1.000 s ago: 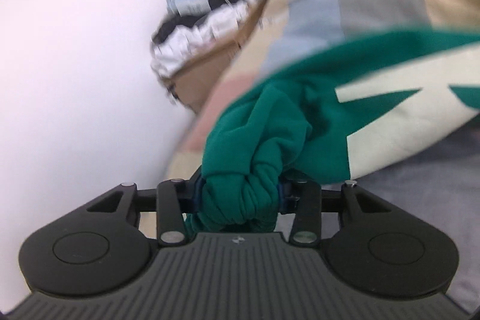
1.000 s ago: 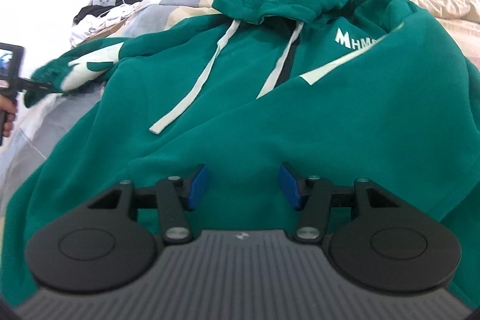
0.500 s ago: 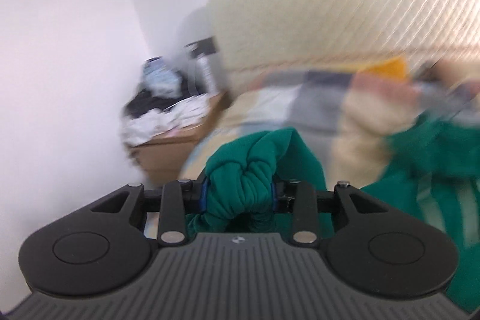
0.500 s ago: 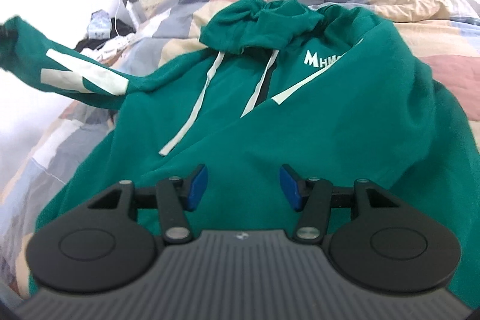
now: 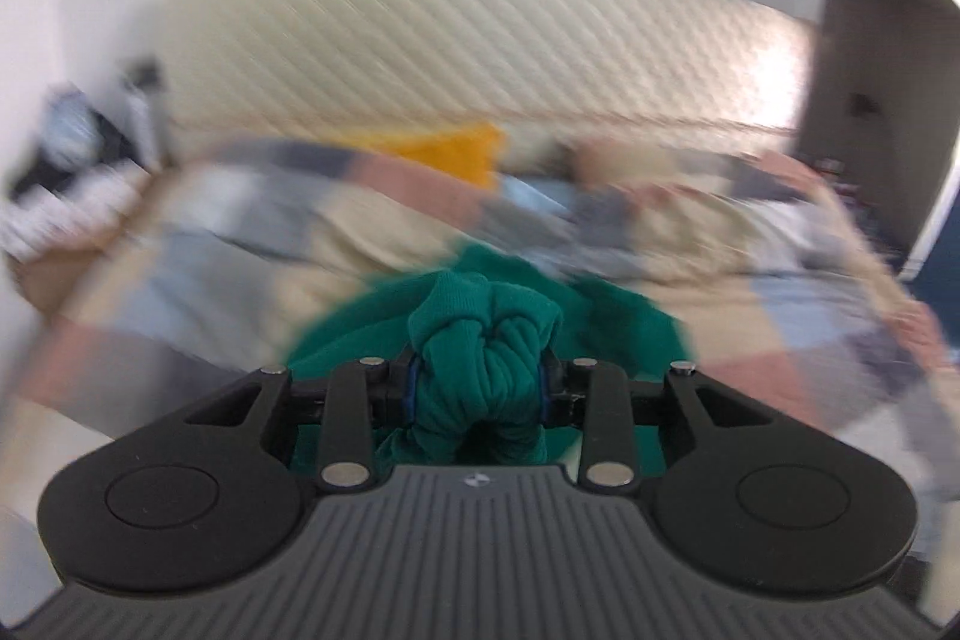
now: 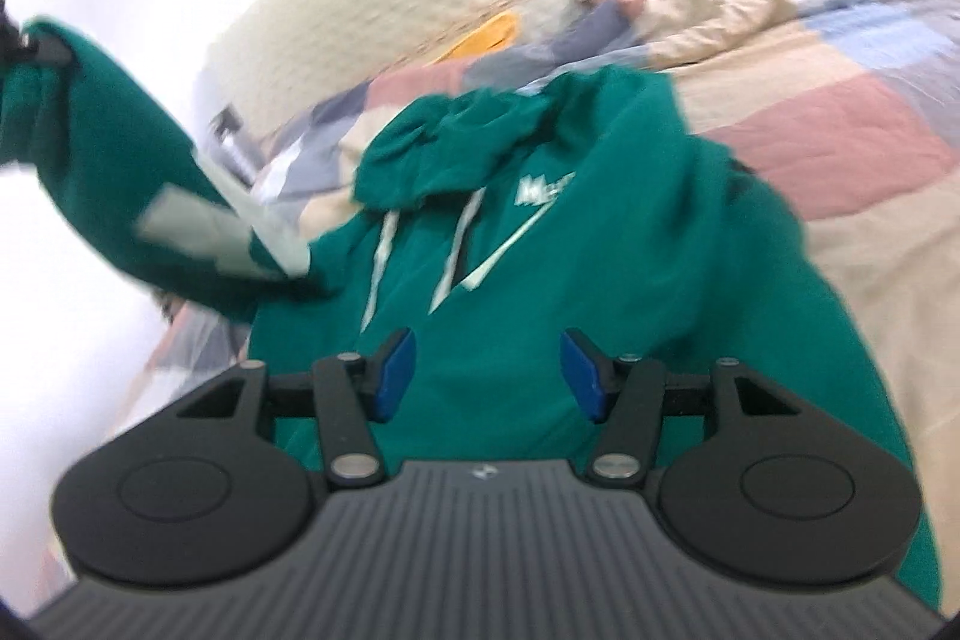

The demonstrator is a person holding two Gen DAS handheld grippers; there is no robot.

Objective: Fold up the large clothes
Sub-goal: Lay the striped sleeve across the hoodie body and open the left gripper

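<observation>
A green hoodie [image 6: 600, 244] with white drawstrings and white lettering lies face up on the bed. My left gripper [image 5: 480, 388] is shut on the bunched cuff of its sleeve [image 5: 486, 340]. In the right wrist view that sleeve [image 6: 138, 172], with white patches, is held up in the air at the left. My right gripper [image 6: 487, 376] is open and empty, its blue pads [image 6: 396, 370] above the hoodie's lower front.
The bed has a patchwork quilt [image 6: 840, 130] and a cream quilted headboard [image 5: 480, 58]. A yellow cushion [image 5: 450, 148] lies by the headboard. A cluttered bedside table [image 5: 66, 196] stands at the left by the white wall.
My left gripper has lifted the sleeve up off the bed and swung round toward the headboard. My right gripper has tilted and stayed open over the hoodie.
</observation>
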